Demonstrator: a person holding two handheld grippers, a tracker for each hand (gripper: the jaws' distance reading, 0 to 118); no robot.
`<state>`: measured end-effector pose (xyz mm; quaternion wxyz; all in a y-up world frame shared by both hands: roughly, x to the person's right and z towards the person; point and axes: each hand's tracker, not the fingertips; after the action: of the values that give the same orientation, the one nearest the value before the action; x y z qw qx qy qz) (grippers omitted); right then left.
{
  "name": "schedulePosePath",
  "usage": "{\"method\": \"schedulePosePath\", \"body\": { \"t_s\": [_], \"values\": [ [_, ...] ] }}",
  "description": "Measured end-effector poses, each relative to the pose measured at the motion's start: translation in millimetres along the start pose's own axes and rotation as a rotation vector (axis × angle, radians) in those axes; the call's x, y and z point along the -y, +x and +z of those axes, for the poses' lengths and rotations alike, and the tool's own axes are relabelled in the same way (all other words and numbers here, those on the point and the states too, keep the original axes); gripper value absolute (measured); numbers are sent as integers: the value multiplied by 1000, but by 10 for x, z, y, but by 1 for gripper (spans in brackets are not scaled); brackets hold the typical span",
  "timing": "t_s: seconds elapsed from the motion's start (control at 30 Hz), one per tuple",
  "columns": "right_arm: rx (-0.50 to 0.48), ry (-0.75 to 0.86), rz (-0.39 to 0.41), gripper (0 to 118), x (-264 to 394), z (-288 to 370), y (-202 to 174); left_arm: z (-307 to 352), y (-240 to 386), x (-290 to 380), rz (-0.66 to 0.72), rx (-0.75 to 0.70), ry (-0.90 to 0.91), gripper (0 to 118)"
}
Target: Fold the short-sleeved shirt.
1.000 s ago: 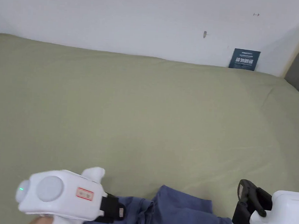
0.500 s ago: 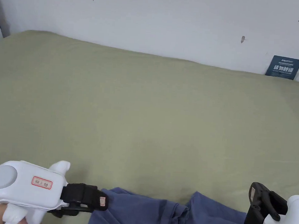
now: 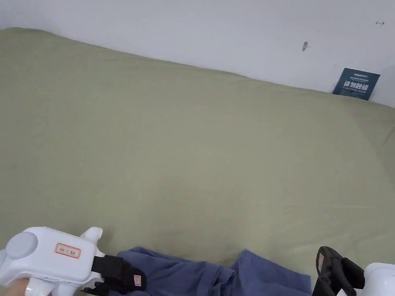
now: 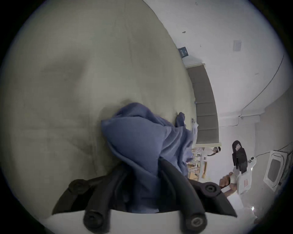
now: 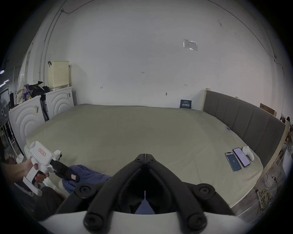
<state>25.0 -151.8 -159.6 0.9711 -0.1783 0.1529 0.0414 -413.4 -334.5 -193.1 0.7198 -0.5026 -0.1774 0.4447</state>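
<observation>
Olive-green bedding covers a wide bed (image 3: 183, 153) set against a white wall, and everything in play sits at its near edge. Closest in, the blue short-sleeved shirt (image 3: 224, 285) lies bunched and creased at that edge, between the two tools. The left hand-held gripper (image 3: 133, 280) has its jaws clamped on a fold of the cloth; in the left gripper view the fabric (image 4: 142, 139) runs straight down between them and mounds up over the tips. The right hand-held gripper (image 3: 325, 278) hangs just beside the shirt's other end; in the right gripper view its jaws meet at the tips (image 5: 145, 156) with nothing pinched there, though a sliver of blue shows low behind them.

Farther out, the bedding lies bare, offering plenty of room. Two phones (image 5: 237, 159) rest near the grey headboard (image 5: 247, 117), well apart from the work.

By my judgement the folding has barely begun: the shirt is not yet spread flat, no fold is made, and sleeves and hem cannot be told apart.
</observation>
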Motion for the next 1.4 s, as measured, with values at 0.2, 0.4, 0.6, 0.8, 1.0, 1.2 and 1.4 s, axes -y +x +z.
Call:
{"method": "schedulePosePath", "body": {
  "t_s": [0.2,0.4,0.6,0.8,1.0,1.2,1.4],
  "values": [
    [-9,40,-12,1,-102,87,75,741,273,83,-69,-105,191,13],
    [-8,91,-6,1,-195,65,100,1513,705,308,-133,-408,317,13],
    [-4,99,-27,1,-180,111,146,1157,1395,465,-249,-546,245,13],
    [2,83,-50,1,-83,163,195,535,1970,519,-384,-614,165,13],
    [18,76,-59,1,-39,210,294,-343,2186,594,-488,-689,37,13],
    [37,56,-75,1,13,222,409,-1224,2106,658,-473,-585,-51,104],
    [50,44,-73,1,32,238,457,-771,2084,611,-326,-413,92,102]
  ]
}}
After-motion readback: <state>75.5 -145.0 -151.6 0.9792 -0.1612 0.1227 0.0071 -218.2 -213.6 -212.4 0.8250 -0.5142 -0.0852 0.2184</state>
